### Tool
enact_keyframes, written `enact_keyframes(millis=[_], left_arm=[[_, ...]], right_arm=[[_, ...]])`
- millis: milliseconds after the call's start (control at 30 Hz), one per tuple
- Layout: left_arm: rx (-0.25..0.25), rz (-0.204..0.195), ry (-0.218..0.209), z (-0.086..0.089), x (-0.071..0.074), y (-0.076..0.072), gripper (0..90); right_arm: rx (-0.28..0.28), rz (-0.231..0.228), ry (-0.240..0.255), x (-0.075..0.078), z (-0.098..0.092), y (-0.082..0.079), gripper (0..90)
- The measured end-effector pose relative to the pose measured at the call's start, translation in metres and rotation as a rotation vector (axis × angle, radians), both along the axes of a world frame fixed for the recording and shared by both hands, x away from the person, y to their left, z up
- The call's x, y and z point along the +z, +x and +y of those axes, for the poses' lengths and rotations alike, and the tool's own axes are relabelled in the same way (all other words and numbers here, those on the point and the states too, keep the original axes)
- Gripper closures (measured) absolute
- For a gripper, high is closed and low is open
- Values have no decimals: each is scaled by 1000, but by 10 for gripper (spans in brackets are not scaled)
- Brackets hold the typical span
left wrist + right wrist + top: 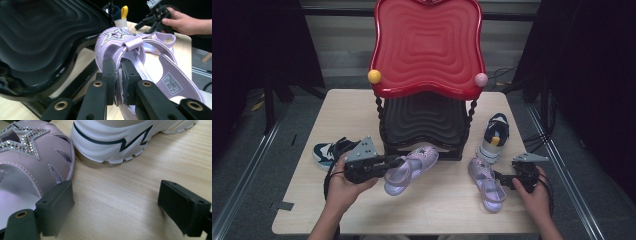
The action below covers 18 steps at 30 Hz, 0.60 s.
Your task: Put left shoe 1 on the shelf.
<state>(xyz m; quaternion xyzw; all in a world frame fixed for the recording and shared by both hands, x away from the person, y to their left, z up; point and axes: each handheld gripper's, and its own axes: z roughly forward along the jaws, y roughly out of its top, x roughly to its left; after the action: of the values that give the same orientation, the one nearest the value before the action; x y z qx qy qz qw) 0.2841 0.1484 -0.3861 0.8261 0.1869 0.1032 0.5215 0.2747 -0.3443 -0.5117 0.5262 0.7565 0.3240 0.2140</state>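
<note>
Lilac sandal clamped by side strap in left gripper jaws, lifted off counter; long axis slants, toe up toward black lower tray of rack; second sandal lies flat just beside right gripper, jaws wide apart, holding nothing, sneaker beyond

My forearms are bare, no sleeves. Both of my grippers are black. Left gripper: grey three-cornered plate on top, brass-ringed screw holes along the linkage arms, blocky black pads. Right gripper: same grey plate, black cable looping at my wrist.
</note>
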Motion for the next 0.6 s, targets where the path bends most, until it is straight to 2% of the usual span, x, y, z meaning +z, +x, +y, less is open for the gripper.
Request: enact_keyframes(millis=[233, 400, 500, 600], left_arm=[[32, -28, -24, 0, 11, 3, 830], [74, -62, -37, -2, 18, 6, 830], [103, -60, -49, -4, 20, 10, 830], [135, -71, -40, -8, 21, 13, 830]], right_arm=[[0, 0, -1, 0, 0, 0, 123], [0, 0, -1, 0, 0, 0, 123], [0, 0, 0, 0, 0, 0, 123], [0, 0, 0, 0, 0, 0, 123]])
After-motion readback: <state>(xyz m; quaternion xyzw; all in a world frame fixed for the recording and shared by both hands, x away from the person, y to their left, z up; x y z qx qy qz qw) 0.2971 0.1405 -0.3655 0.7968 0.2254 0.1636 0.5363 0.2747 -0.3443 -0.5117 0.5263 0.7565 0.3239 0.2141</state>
